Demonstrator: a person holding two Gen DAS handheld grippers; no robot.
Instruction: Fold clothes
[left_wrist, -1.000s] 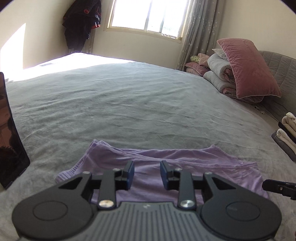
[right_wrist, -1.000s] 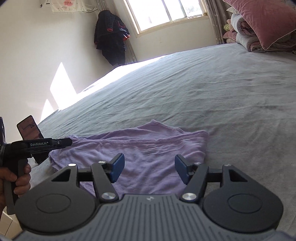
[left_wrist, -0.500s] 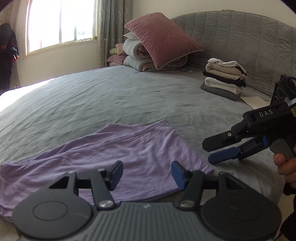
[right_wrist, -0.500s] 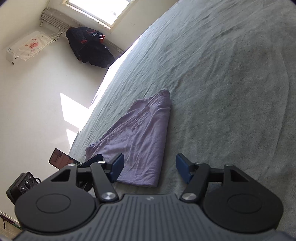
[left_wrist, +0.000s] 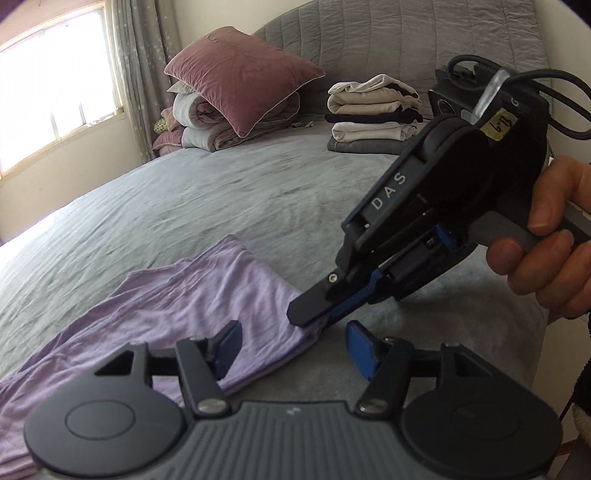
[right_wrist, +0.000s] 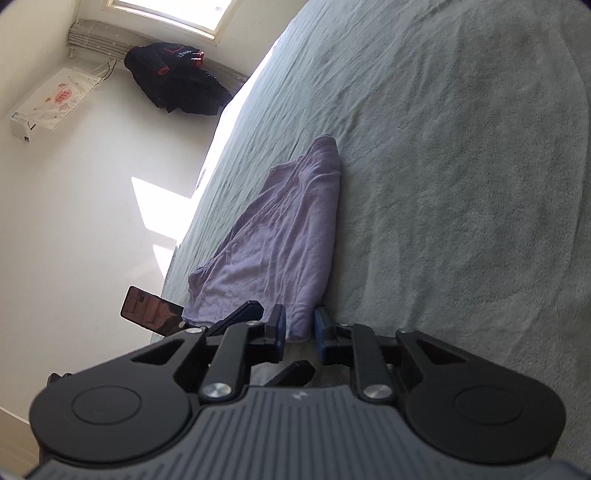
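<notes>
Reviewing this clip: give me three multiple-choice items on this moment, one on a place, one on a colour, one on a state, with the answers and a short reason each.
1. Where does the stack of folded clothes sit?
A. by the headboard
B. on the floor
C. on the windowsill

2. What colour is the garment spread on the bed?
A. green
B. light purple
C. white

3. How does the right gripper stand?
A. wide open above the bed
B. closing on the garment's corner
C. holding a pillow

Answers:
1 A, the stack rests on the bed against the grey headboard.
2 B, the cloth is lilac in both views.
3 B, purple cloth lies between its narrowed jaws.
</notes>
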